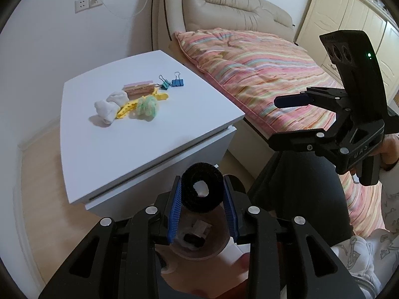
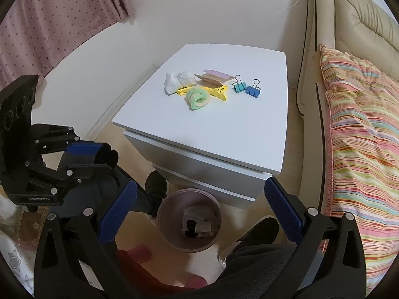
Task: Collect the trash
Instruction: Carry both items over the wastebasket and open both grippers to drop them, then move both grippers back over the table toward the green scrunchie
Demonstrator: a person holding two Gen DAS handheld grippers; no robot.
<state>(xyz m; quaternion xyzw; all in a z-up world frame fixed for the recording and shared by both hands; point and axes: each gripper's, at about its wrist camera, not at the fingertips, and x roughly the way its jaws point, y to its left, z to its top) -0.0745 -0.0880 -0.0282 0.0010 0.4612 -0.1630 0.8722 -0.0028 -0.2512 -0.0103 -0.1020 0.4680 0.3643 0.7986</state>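
1. One black fuzzy hair tie (image 1: 202, 189), rolled into a ring, sits between the blue pads of the left tongs (image 1: 202, 200), directly above the round trash bin (image 2: 188, 220) on the floor in front of the desk (image 1: 104, 154).
2. The left tongs stand narrow with the ring between the pads. The ring looks barely squashed, so the hold reads as light at most.
3. The ring appears soft, light and springy; it would likely give under pressure and cling rather than slip. Across its outer sides, as held here, looks the sound place to take it.
4. The right tongs (image 2: 199, 211) stand wide and hold nothing, hanging above the same bin.
5. Five or more further items lie grouped on the desk: a white sock bundle (image 2: 178, 81), yellow clothes pegs (image 2: 217, 92), a green fuzzy hair tie (image 2: 197, 99), a cardboard scrap with a pink strip (image 2: 212, 77) and two binder clips (image 2: 247, 88), teal and blue.
6. Inside the bin, crumpled paper and a dark item show, but what they are cannot be told.
7. The bin's near rim is cut off by the tongs in the left view; the person shows only as dark trouser legs and a hand at the frame's edge.
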